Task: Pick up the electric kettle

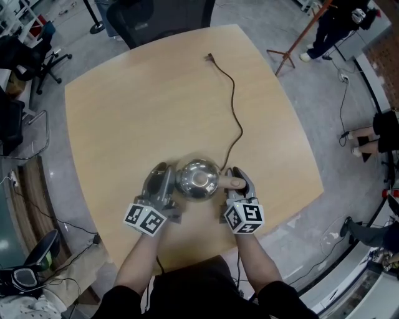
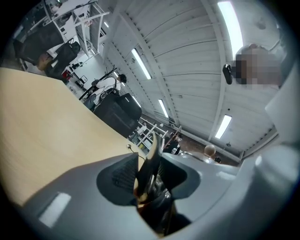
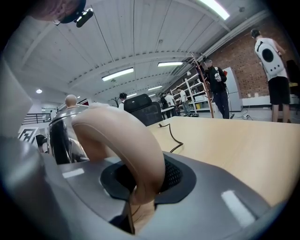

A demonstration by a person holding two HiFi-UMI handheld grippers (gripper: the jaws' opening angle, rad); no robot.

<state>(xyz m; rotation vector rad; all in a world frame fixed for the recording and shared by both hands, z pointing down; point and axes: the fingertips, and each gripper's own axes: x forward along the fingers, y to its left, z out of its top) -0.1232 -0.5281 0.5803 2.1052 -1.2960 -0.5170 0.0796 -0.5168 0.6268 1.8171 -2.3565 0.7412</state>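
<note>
A shiny steel electric kettle (image 1: 198, 180) stands near the front of the wooden table (image 1: 137, 99). Its black cord (image 1: 235, 112) trails away to the far side. My right gripper (image 1: 237, 179) is at the kettle's right side, and in the right gripper view the gripper (image 3: 140, 177) is shut on the beige handle (image 3: 126, 136). My left gripper (image 1: 163, 179) is at the kettle's left side. In the left gripper view the gripper (image 2: 149, 177) has the thin dark spout (image 2: 151, 159) pinched between its pads, with the lid knob (image 2: 209, 150) beyond.
A black office chair (image 1: 156, 19) stands at the table's far edge. A wooden stand (image 1: 299, 37) and a person (image 1: 336, 25) are at the back right. Cables lie on the floor to the right, and chairs and gear crowd the left side.
</note>
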